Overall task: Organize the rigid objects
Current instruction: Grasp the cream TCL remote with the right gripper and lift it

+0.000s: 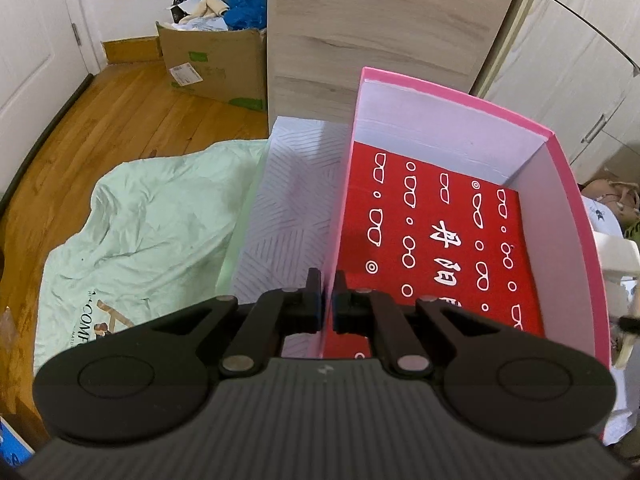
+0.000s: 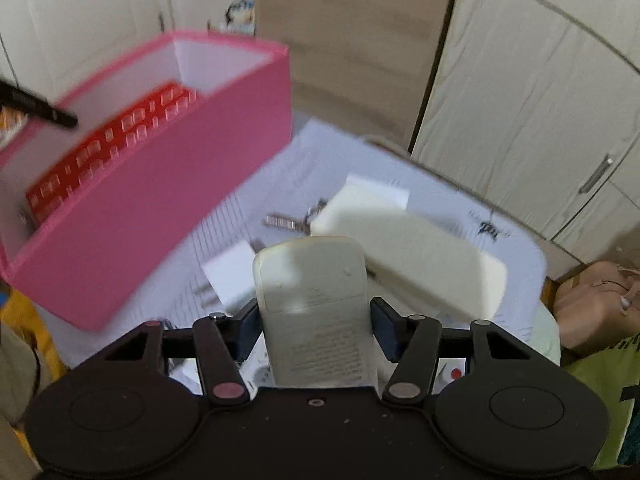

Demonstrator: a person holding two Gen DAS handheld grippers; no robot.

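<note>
Now the left gripper [image 1: 327, 300] is clamped on the pink box [image 1: 576, 216] wall, while the right gripper [image 2: 316, 330] straddles a cream remote [image 2: 316, 300], jaws half open, contact hard to judge through blur. Light, stiff, smooth plastic: grip its long edges mid-body.

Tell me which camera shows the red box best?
The left wrist view. It looks straight down into the pink box, so the red box lies sharp with its white pattern clear. The right wrist view shows only a blurred strip of it behind the pink wall.
</note>
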